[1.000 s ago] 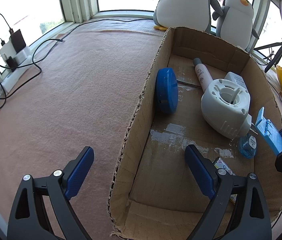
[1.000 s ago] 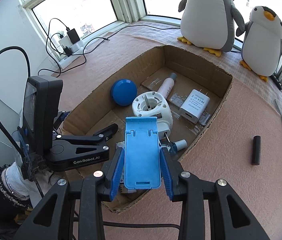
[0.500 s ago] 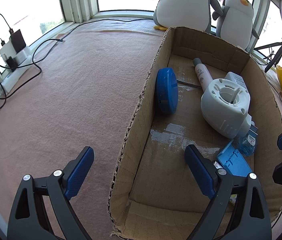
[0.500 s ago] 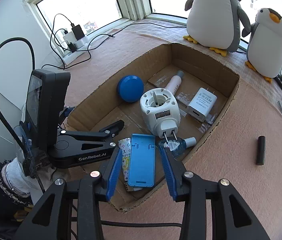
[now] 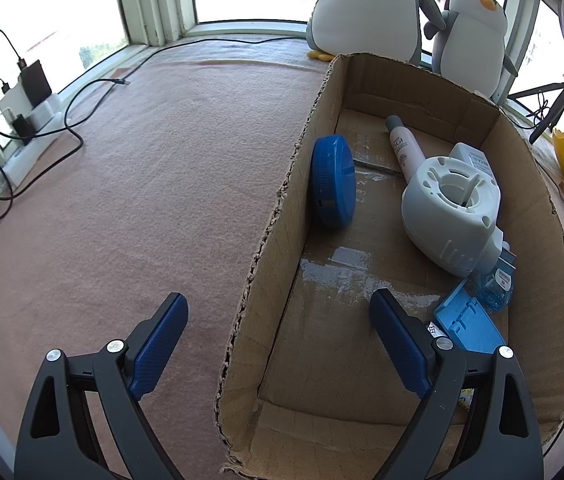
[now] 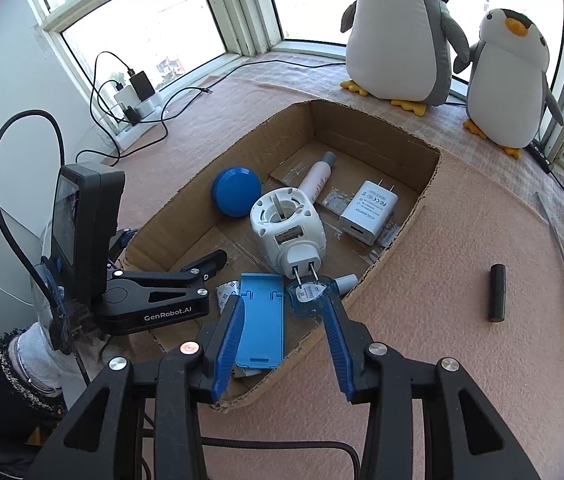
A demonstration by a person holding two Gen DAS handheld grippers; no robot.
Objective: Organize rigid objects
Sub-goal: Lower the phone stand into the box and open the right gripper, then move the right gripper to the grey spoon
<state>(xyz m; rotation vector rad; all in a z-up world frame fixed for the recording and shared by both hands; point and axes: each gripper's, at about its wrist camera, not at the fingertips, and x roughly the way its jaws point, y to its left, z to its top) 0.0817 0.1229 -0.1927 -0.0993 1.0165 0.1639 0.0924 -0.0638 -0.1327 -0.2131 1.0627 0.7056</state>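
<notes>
One blue stand (image 6: 261, 320) lies flat, lengthwise along the cardboard box (image 6: 378, 128).

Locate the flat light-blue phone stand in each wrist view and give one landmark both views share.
Left wrist view: the light-blue phone stand lies on the box floor at lower right, partly hidden behind the left tool's right finger.
Right wrist view: it lies low at centre, in the box's near end.
Shared landmark: the white plug-in device just beyond the stand.
</notes>
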